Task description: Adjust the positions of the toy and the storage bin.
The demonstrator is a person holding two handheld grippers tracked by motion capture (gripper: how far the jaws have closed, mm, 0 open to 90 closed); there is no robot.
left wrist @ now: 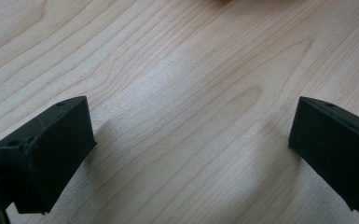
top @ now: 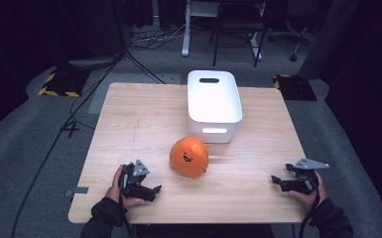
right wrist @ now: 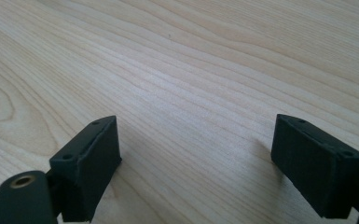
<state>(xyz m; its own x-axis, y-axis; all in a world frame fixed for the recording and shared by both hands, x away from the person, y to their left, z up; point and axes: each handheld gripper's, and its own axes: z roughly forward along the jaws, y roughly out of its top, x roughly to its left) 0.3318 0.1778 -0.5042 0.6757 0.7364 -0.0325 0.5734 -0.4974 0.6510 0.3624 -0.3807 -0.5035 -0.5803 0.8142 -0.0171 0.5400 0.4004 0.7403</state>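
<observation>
I see a pale wooden tabletop (top: pixel 144 119) with a white bin (top: pixel 214 101) at the far middle and an orange smiling ball (top: pixel 189 156) just in front, nearly touching. My left gripper (top: pixel 151 190) and right gripper (top: pixel 277 181) rest near me, jaws open and empty. I'd close on the ball from both sides; nothing blocks the way.

The counter (top: pixel 144 114) is seen as pale wood, matt, with a fine wavy grain. The orange ball (top: pixel 189 156) appears soft and matt, with a printed face. The white bin (top: pixel 214 105) is taken for smooth plastic with a slight sheen. The floor (top: pixel 25 148) is covered in rough grey carpet.
</observation>
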